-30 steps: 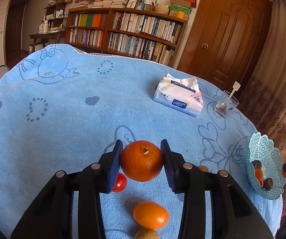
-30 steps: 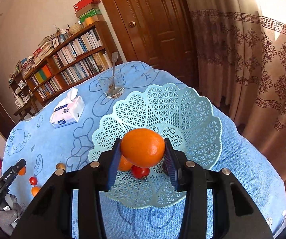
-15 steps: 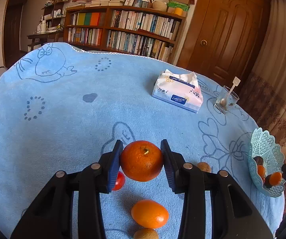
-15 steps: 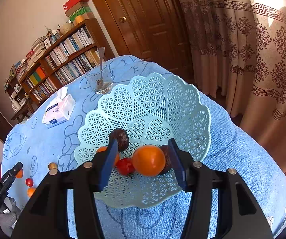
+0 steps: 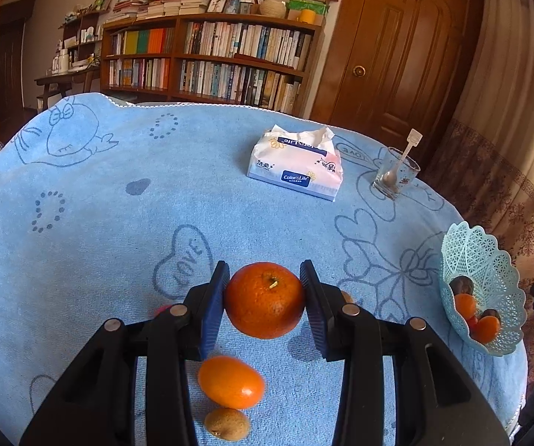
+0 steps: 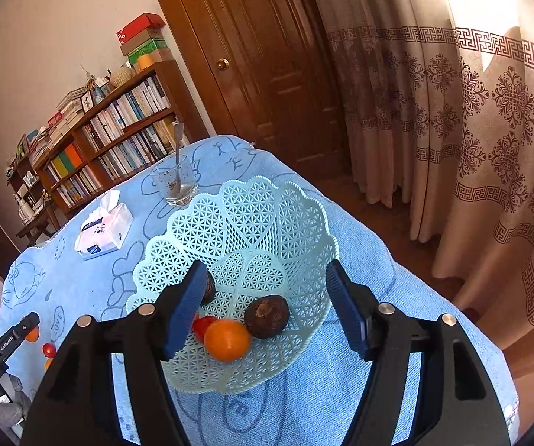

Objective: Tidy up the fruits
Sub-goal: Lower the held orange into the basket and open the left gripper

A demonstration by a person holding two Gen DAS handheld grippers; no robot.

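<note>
My left gripper [image 5: 265, 299] is shut on a round orange [image 5: 264, 299] and holds it above the blue tablecloth [image 5: 118, 241]. Below it lie an oval orange fruit [image 5: 231, 381] and a small brown fruit [image 5: 227, 423]. My right gripper [image 6: 267, 304] is wide open and empty above the pale green lattice basket [image 6: 267, 215]. The basket holds an orange [image 6: 226, 339], a red tomato [image 6: 202, 328] and two dark brown fruits [image 6: 267, 316]. The basket also shows at the right in the left wrist view [image 5: 489, 271].
A tissue pack [image 5: 294, 167] and a glass with a spoon [image 5: 395, 176] stand at the table's far side. A small tomato [image 6: 48, 350] lies by the left gripper in the right wrist view. A bookshelf, a door and curtains stand beyond the table edge.
My right gripper opened and let its orange drop into the basket, then drew back and up. My left gripper rose a little with its orange still held.
</note>
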